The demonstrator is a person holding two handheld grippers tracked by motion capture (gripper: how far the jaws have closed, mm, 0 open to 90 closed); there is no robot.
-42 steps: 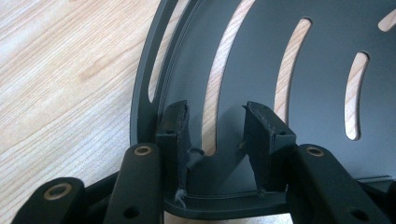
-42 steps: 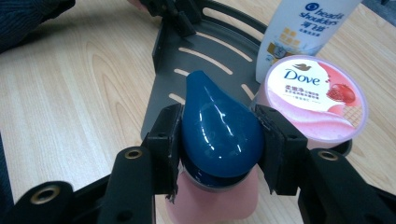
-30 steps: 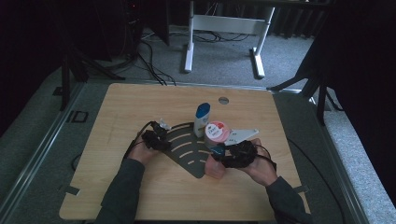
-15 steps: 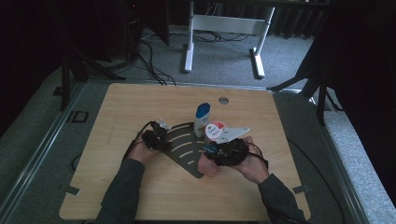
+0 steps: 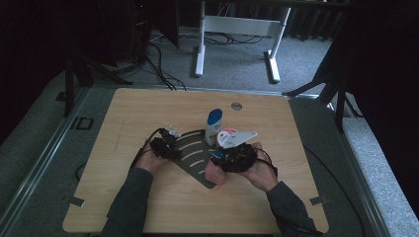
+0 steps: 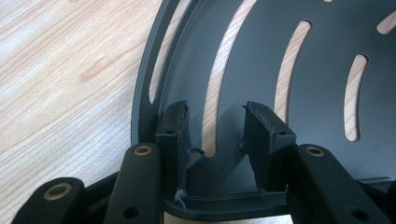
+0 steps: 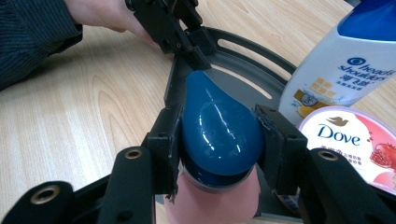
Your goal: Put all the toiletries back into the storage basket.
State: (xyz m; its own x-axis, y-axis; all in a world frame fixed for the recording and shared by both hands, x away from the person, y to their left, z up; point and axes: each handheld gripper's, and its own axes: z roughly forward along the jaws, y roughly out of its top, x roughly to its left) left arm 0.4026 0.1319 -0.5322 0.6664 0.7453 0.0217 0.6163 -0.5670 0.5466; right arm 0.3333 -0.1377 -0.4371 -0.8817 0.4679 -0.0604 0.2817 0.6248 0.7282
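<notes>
Right gripper (image 7: pixel 218 140): clenched on the teardrop-shaped glossy blue cap (image 7: pixel 218 128) of a pink bottle (image 7: pixel 212 200); one black jaw presses each side of the cap.
Pink bottle: stands upright under that cap, at the near tip of the tray, by the high view; whether its base touches the tray or hangs just above it, I cannot tell.
Left gripper (image 6: pixel 215 123): its black jaws stand apart, straddling the near edge of the tray, foam pads (image 6: pixel 177 123) over the plate; the raised rim lies between them at their roots, and they do not look pressed on it.
Dark grey fan-shaped slotted plastic tray (image 5: pixel 190 155): lies flat on the desk between the two hands, pale wood showing through its curved slots.
Left hand (image 5: pixel 150 160): at the tray's left edge, sleeve dark.
Right hand (image 5: pixel 257 170): at the tray's right edge.
Round white tub with a pink Dove lid (image 7: pixel 352 144): just beyond the right gripper, beside the tray.
White Head & Shoulders shampoo bottle with a blue cap (image 7: pixel 343 60): upright behind the tub, at the tray's far edge.
Light wooden desk (image 5: pixel 148 108): carries all of it.
</notes>
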